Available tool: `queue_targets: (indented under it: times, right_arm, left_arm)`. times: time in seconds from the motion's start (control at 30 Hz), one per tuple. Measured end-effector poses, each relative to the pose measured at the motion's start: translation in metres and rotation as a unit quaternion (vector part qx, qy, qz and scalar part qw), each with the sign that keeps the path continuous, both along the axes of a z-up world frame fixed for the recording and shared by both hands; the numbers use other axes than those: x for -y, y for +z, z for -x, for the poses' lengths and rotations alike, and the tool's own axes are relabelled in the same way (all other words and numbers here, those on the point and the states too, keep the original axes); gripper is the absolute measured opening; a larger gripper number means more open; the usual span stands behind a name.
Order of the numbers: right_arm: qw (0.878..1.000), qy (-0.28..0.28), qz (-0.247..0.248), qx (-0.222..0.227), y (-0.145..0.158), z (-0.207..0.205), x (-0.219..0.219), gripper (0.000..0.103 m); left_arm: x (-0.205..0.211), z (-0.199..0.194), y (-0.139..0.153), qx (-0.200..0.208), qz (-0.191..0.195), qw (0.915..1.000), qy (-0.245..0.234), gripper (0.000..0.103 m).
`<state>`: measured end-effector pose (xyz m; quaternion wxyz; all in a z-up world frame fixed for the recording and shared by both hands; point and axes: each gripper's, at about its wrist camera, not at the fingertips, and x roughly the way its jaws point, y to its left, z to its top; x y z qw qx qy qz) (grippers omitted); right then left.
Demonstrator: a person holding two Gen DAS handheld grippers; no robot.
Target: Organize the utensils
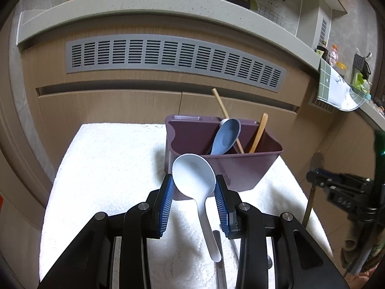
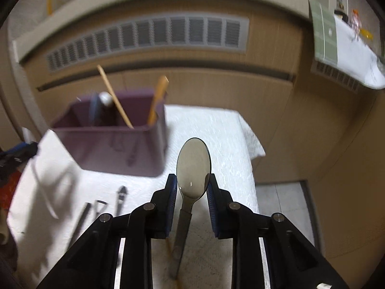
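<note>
My left gripper (image 1: 194, 187) is shut on a white plastic ladle (image 1: 193, 178), gripping its bowl between the blue pads, handle hanging down over the white cloth. Just beyond it stands the maroon utensil bin (image 1: 240, 168), holding a blue-grey spoon (image 1: 226, 136), a wooden stick (image 1: 220, 103) and a wooden spoon handle (image 1: 259, 130). My right gripper (image 2: 191, 183) is shut on a metal spoon (image 2: 193, 163), bowl forward, above the cloth to the right of the bin (image 2: 115, 149). The right gripper also shows at the right edge of the left wrist view (image 1: 336, 185).
White textured cloth (image 1: 108, 168) covers the table. Several dark metal utensils (image 2: 103, 207) lie on the cloth in front of the bin. A wooden cabinet with a grey vent (image 1: 173, 60) stands behind. A counter with a cloth and bottles (image 1: 336, 89) is at the right.
</note>
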<state>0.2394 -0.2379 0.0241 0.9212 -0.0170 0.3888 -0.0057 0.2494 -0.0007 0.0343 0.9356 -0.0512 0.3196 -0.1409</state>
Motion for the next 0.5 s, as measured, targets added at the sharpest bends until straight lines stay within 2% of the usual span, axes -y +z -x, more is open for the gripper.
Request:
queue_targets:
  times: [0.03,0.07,0.1,0.27,0.37,0.5]
  right_arm:
    - [1.000,0.005,-0.003,0.010,0.009,0.004,-0.002,0.021]
    - [1.000,0.010,-0.005,0.021,0.018,0.007,-0.005,0.002]
    - [0.999,0.014,-0.006,0.031,0.024,0.009,-0.006,0.005]
    - [0.995,0.049,-0.010,0.082,0.067,0.004,-0.018,0.003]
    - [0.992,0.075,-0.035,0.096,0.084,-0.006,-0.018,0.002]
    - [0.989,0.080,-0.042,0.121,0.101,-0.020,-0.018,0.002]
  left_arm:
    - [0.001,0.001,0.003,0.003,-0.001,1.0000,-0.001,0.035]
    - [0.002,0.002,0.007,0.007,-0.002,1.0000,-0.001,0.035]
    - [0.003,0.003,0.012,0.012,-0.002,0.9999,-0.003,0.035]
    - [0.003,0.000,0.056,0.058,0.010,0.9982,-0.014,0.035]
    - [0.000,-0.006,0.078,0.081,0.016,0.9965,-0.017,0.035]
    - [-0.001,-0.022,0.097,0.109,0.022,0.9937,-0.017,0.035]
